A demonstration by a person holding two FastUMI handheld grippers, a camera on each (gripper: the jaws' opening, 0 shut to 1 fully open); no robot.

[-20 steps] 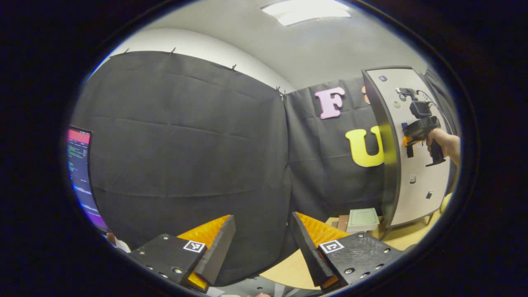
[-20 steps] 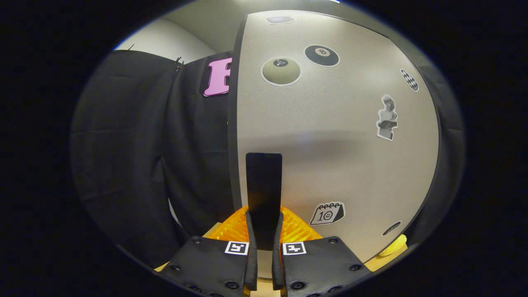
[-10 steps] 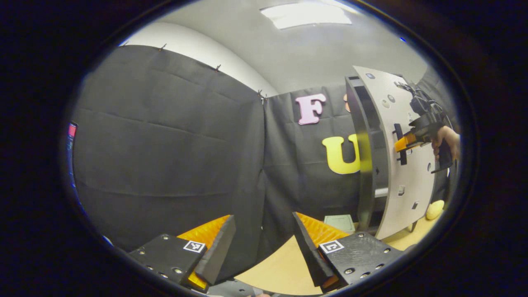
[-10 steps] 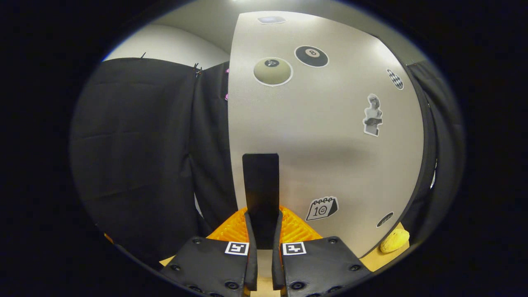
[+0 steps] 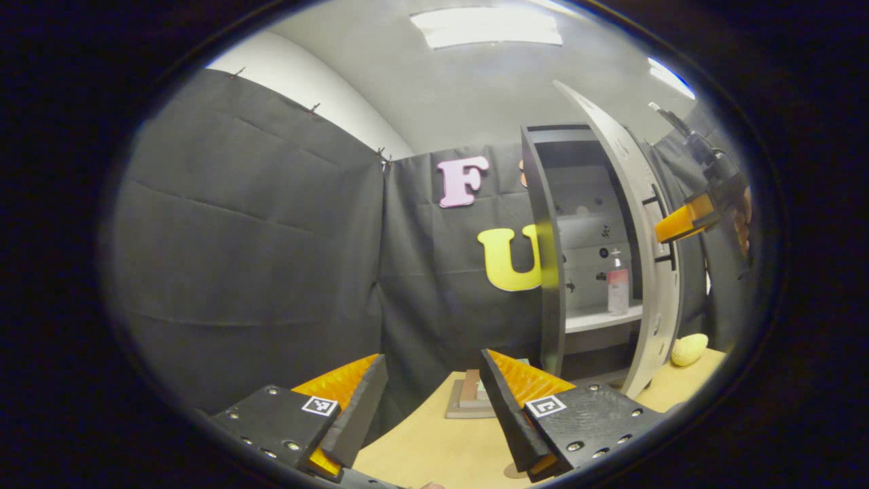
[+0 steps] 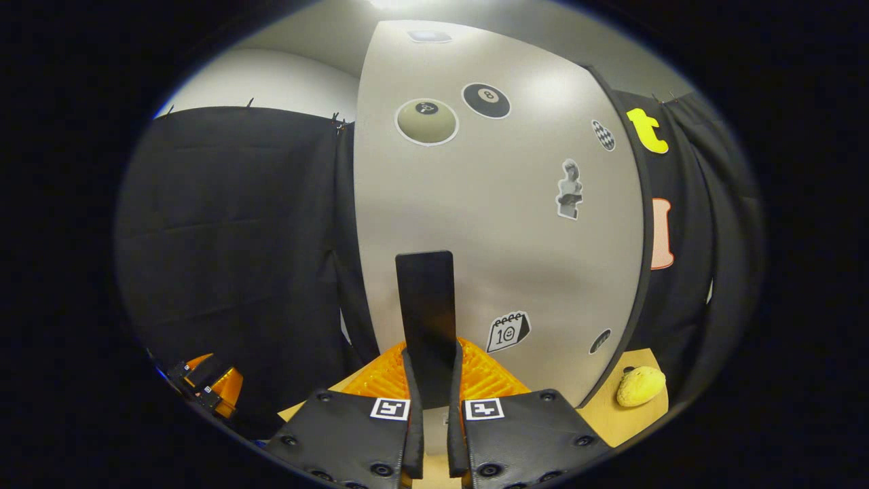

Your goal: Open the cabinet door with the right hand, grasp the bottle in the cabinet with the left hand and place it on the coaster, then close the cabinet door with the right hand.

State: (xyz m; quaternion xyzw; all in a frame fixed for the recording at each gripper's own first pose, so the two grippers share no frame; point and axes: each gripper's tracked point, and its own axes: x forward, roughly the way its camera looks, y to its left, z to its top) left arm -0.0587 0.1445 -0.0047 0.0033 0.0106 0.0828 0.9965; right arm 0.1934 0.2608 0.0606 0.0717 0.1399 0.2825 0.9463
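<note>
On the cabinet door (image 6: 502, 224) our right claw (image 6: 431, 380) pinches the handle (image 6: 426, 305), baring the far bottle (image 5: 617, 284) for our spread left claw (image 5: 428, 401).

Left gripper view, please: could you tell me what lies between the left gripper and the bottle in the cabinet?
In the left gripper view, bare tabletop and open air lie between the left gripper and the bottle; the cabinet door stands open.

Both the left gripper (image 5: 429, 401) and right gripper (image 6: 434, 407) wear black textured mounts, silver screws and small square black-and-white markers.
</note>
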